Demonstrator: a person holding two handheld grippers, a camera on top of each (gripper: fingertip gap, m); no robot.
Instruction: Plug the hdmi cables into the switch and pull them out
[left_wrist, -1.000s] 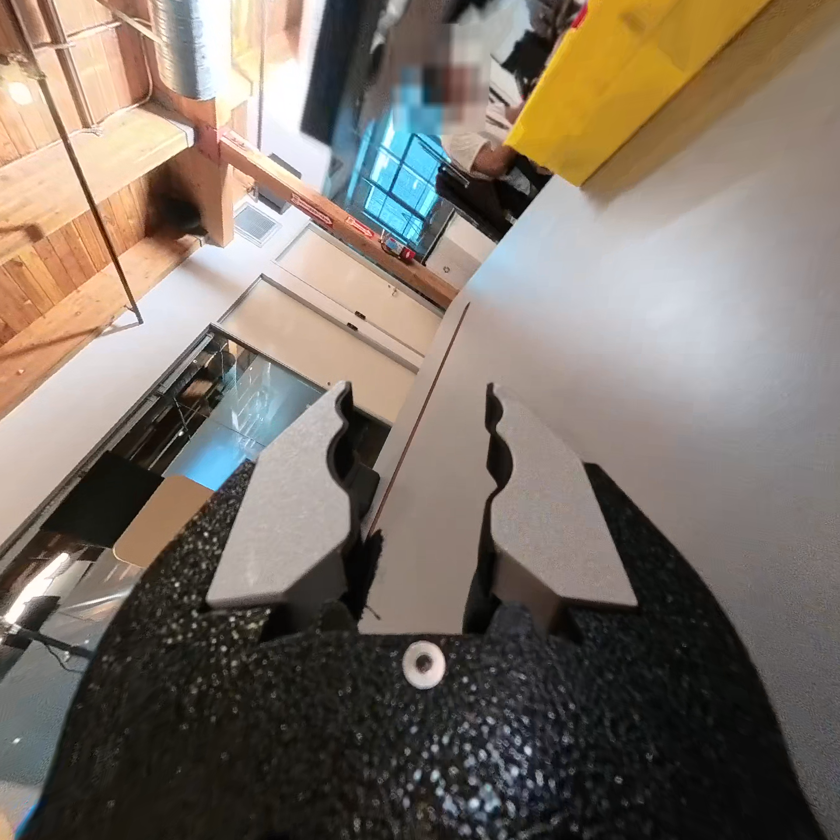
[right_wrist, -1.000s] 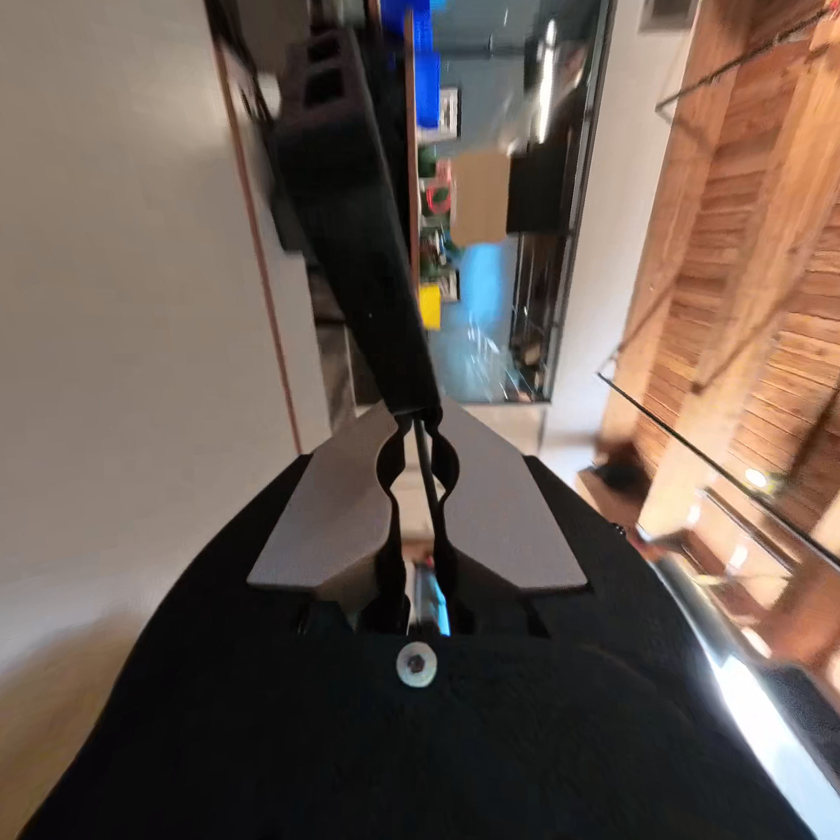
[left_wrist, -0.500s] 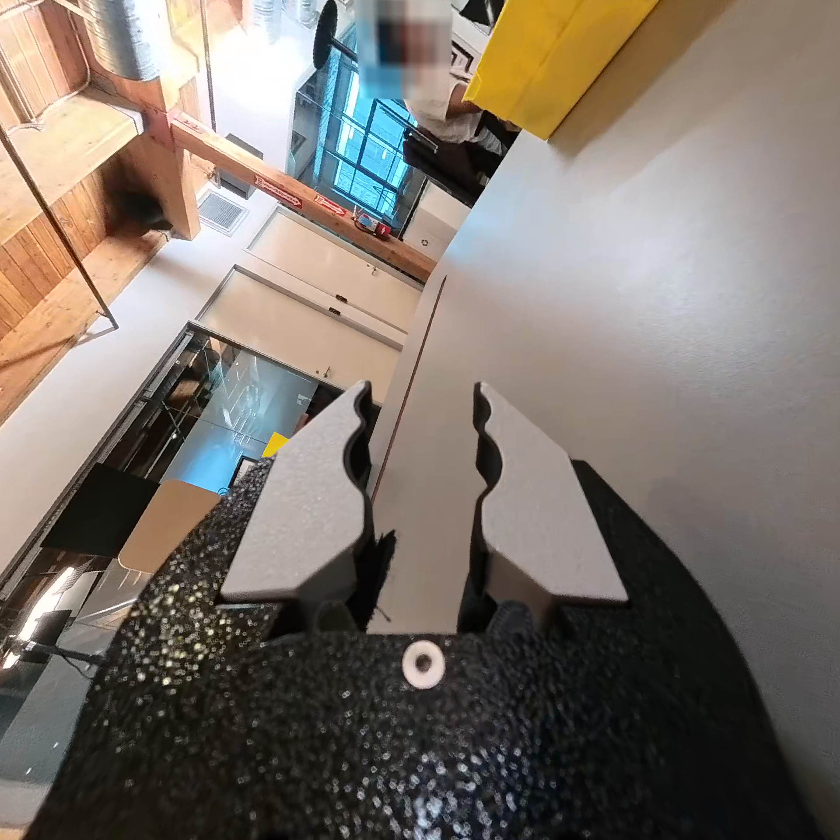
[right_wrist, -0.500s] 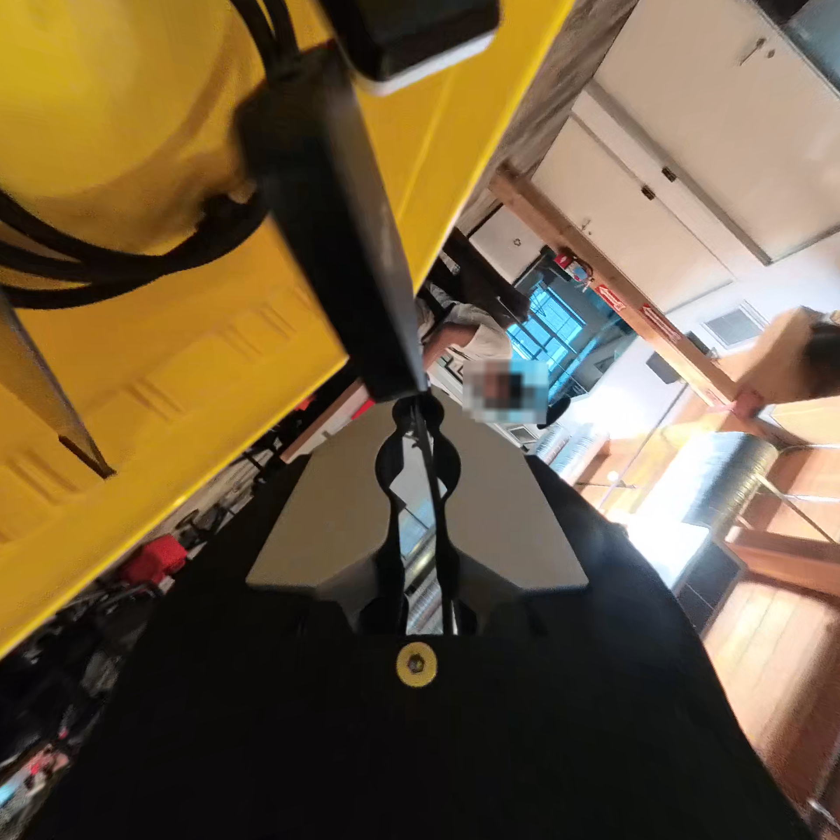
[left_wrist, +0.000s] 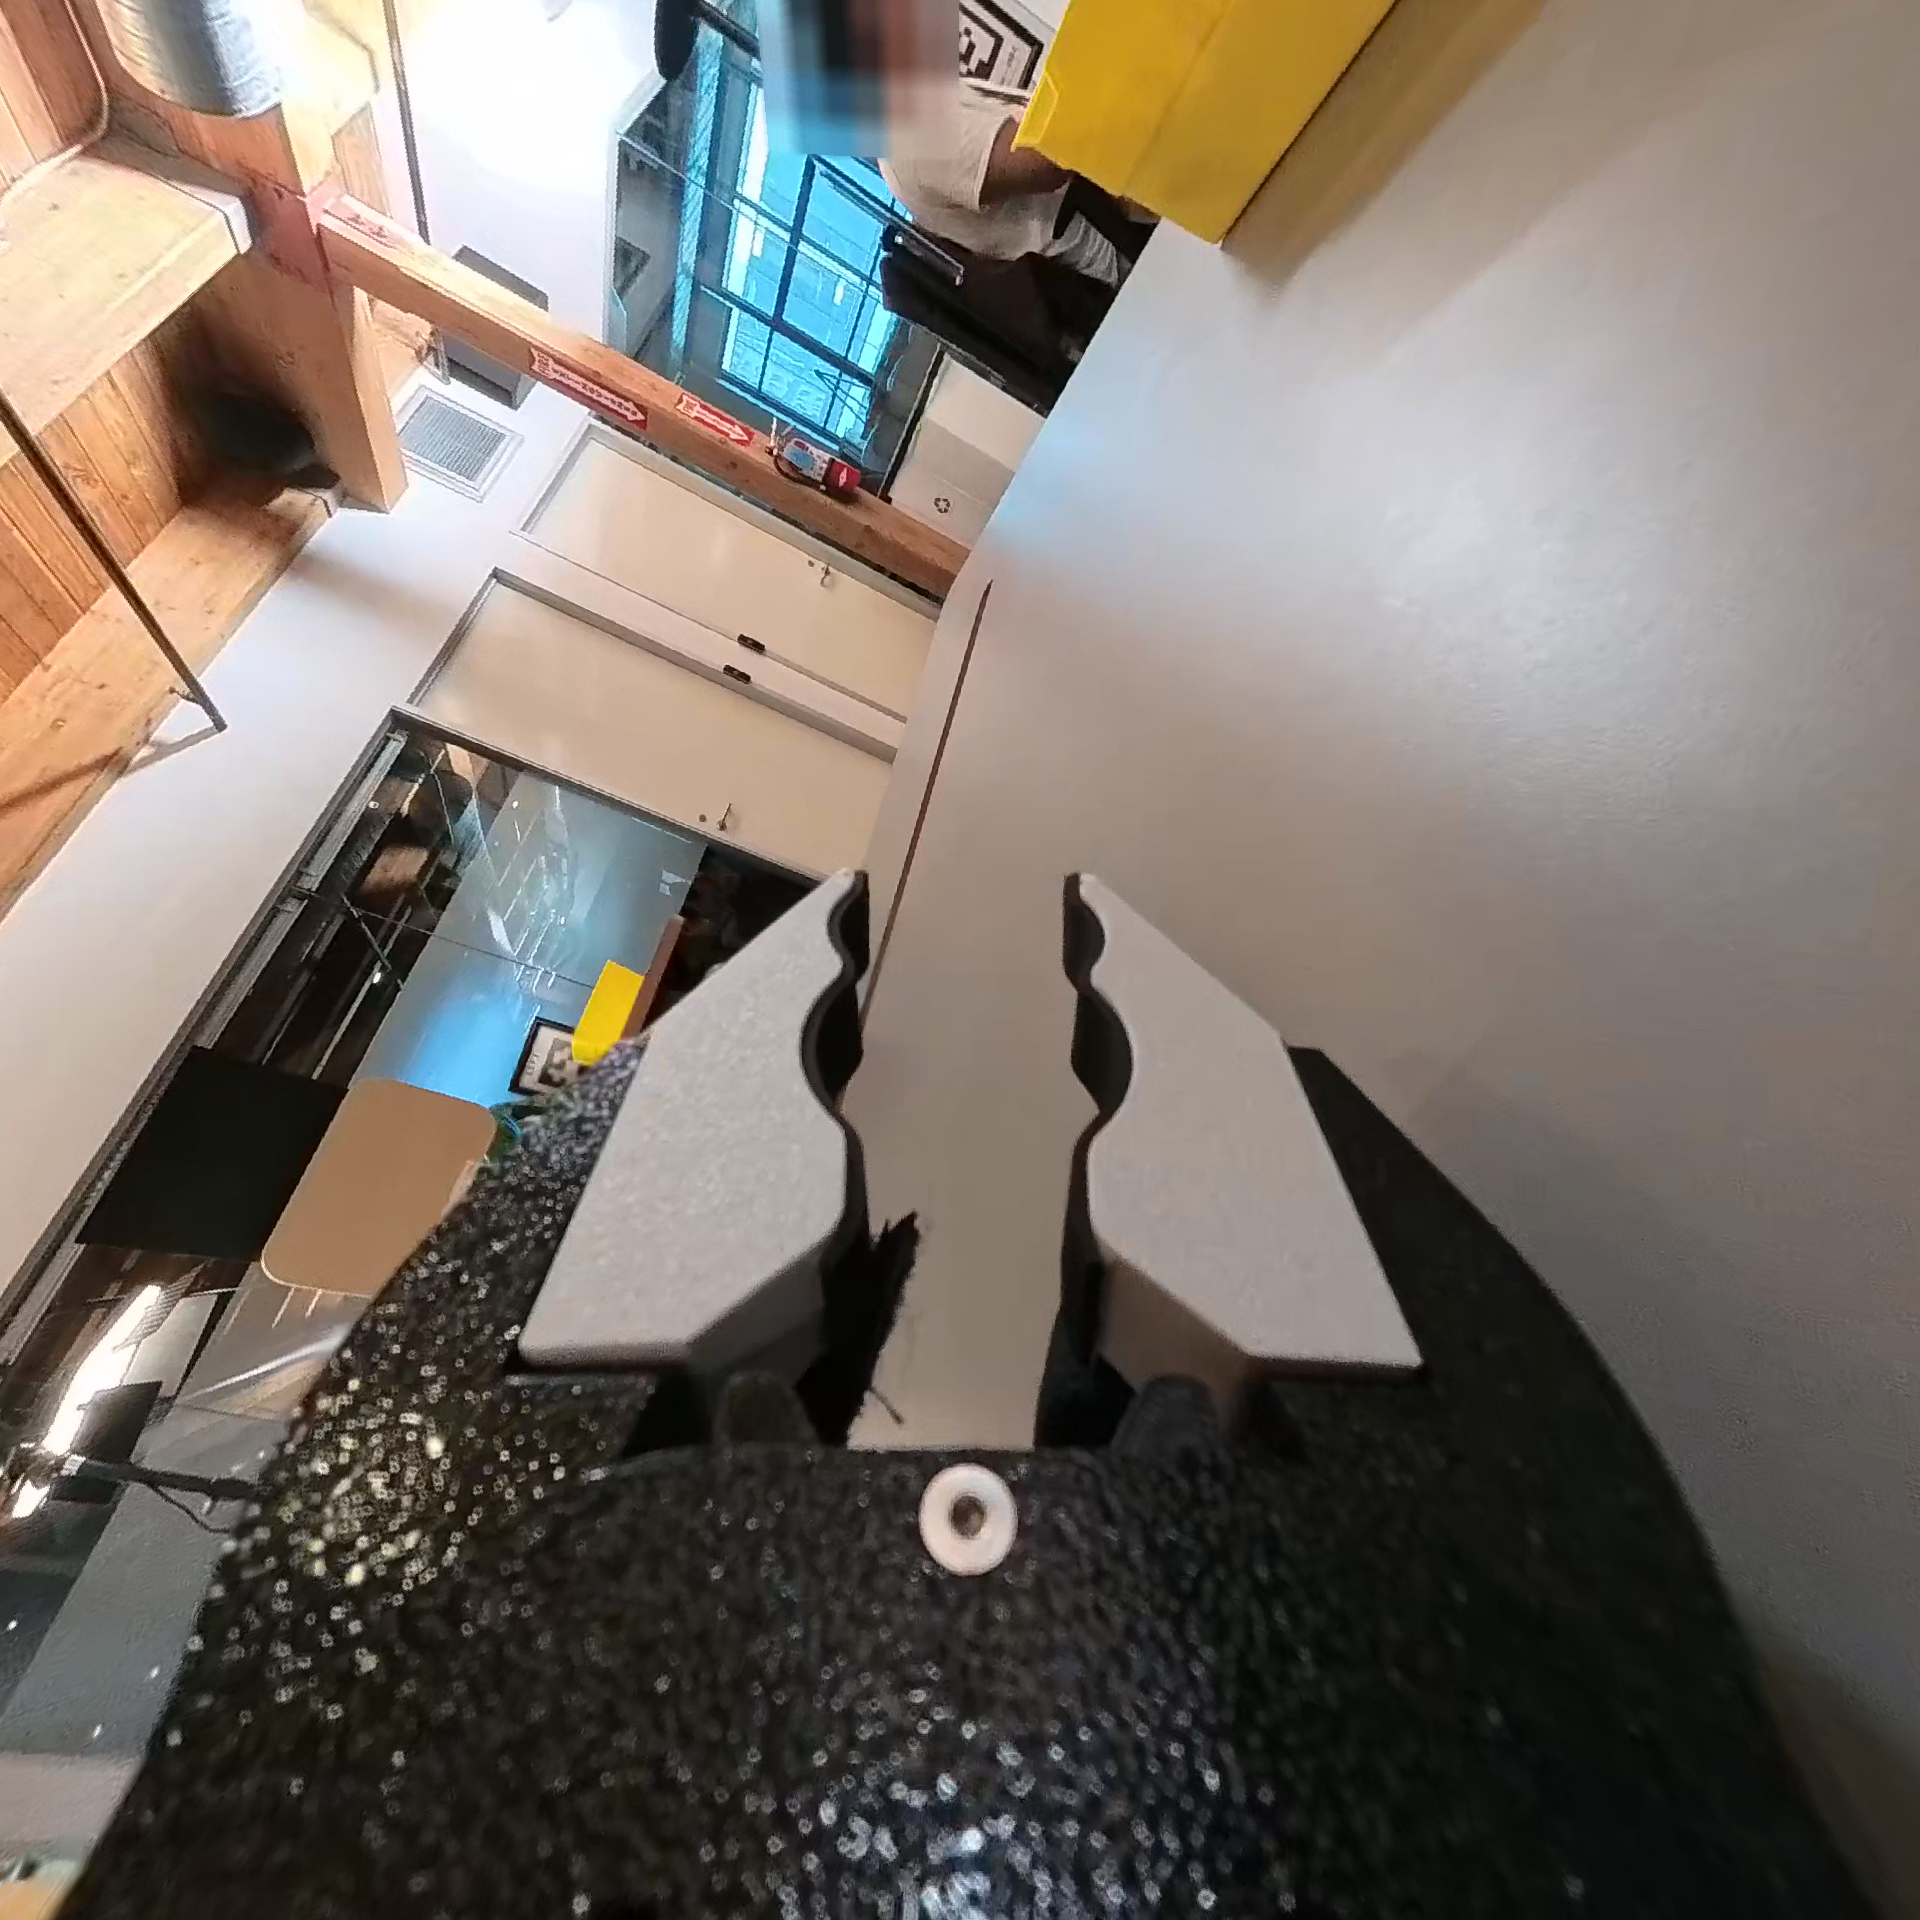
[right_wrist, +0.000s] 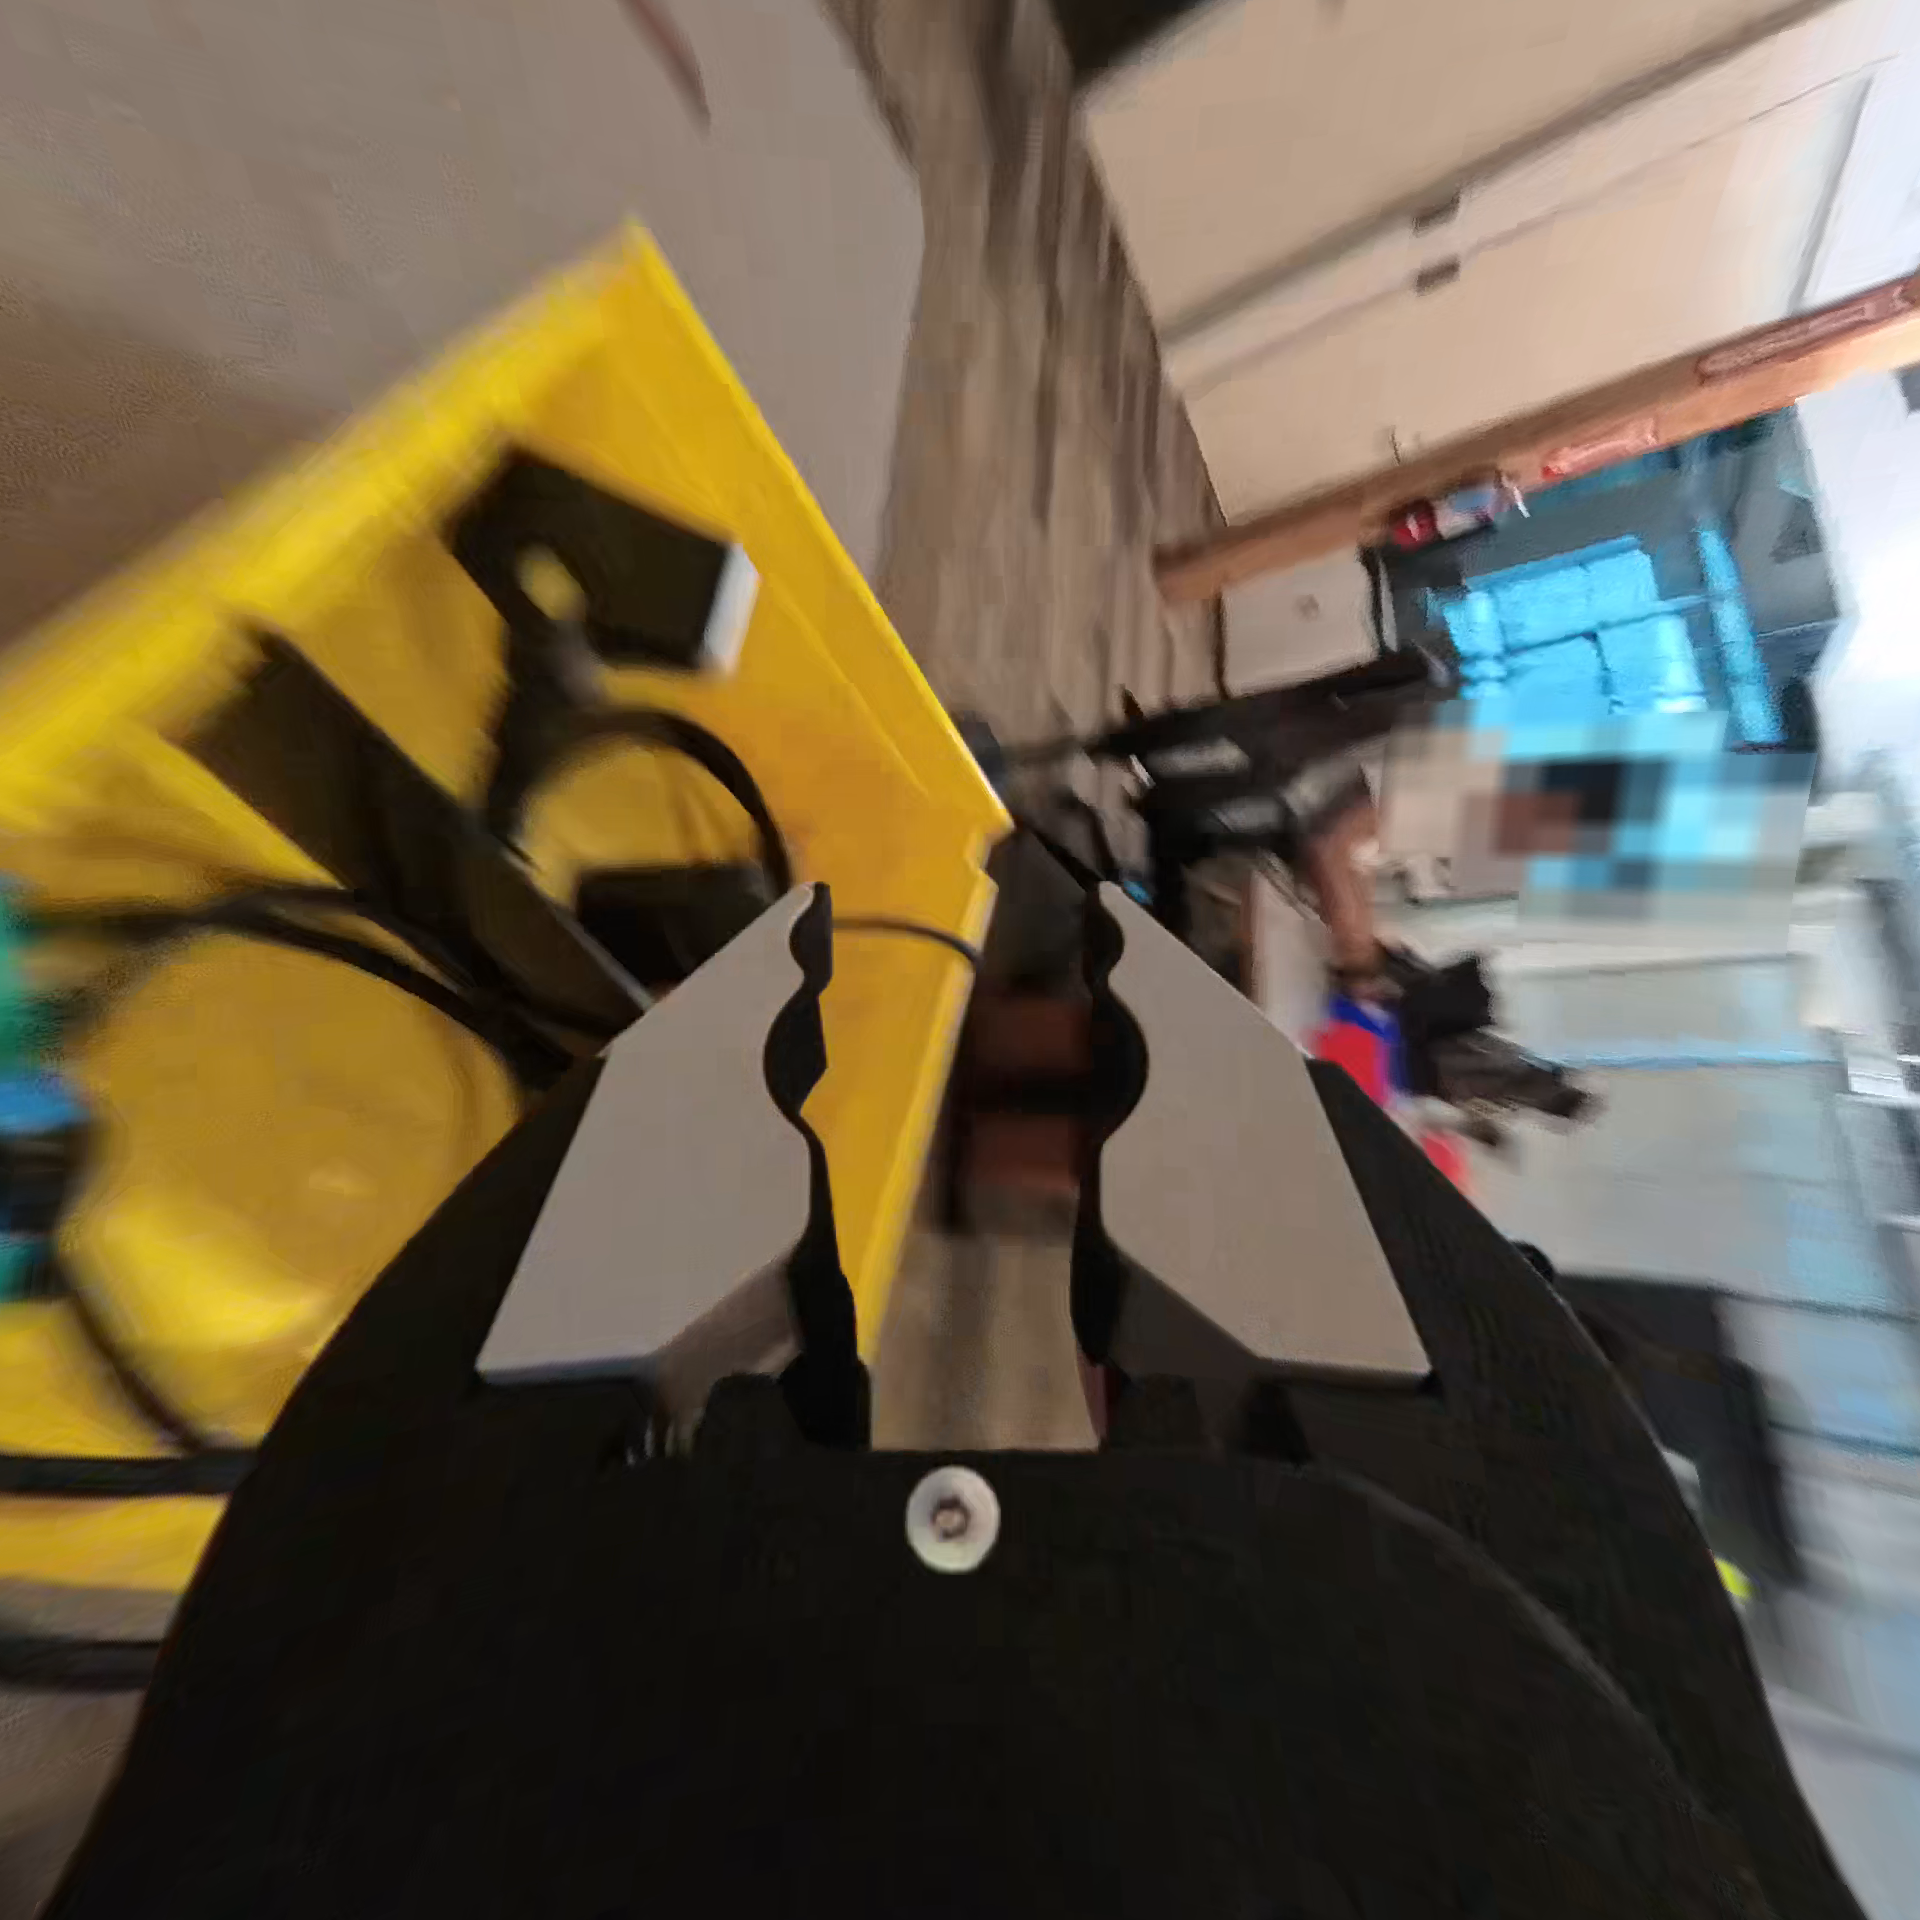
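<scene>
Your left gripper (left_wrist: 961, 914) released, empty, over grey table (left_wrist: 1455, 727). Your right gripper (right_wrist: 961, 914) released, empty, beside yellow bin (right_wrist: 852, 727) holding black cables (right_wrist: 665, 738).

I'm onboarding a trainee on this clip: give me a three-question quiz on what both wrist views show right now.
1. True or false: the right gripper grips a cable.
2. The black cables lie in what? A) yellow bin B) drawer C) cardboard box
3. What lies beneath the left gripper?

Key: 1 false, jaws apart and empty. 2 A. 3 a bare grey table.
</scene>
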